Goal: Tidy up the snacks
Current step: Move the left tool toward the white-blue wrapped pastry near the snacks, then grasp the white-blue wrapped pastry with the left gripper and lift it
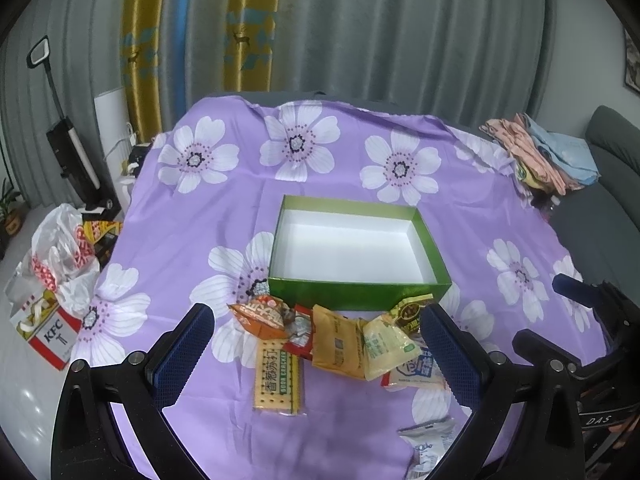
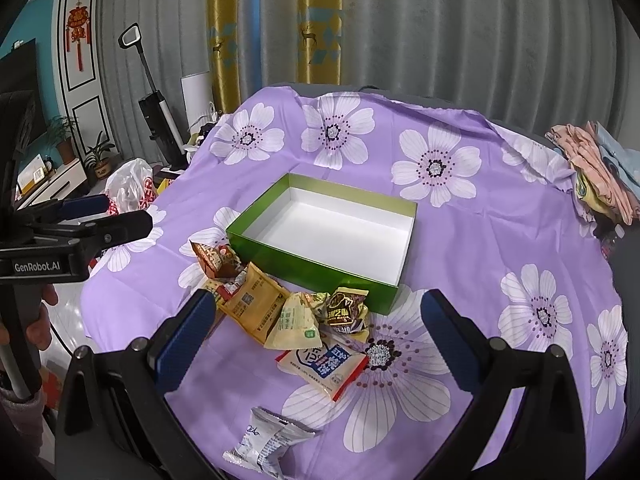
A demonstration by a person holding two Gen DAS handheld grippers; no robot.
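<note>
Hovering spread and empty, the left tongs (image 1: 316, 344) and right tongs (image 2: 316, 332) frame the snack pile (image 1: 344, 340) at lower centre, just before the empty green box (image 1: 356, 296). Overlapping slippery wrappers could make one pinch drag neighbours along.

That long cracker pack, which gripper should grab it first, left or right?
Probably left. The cracker pack lies between the open left gripper fingers, near the left one. In the right wrist view the right gripper frames the other snacks, and the cracker pack is out of sight there.
</note>
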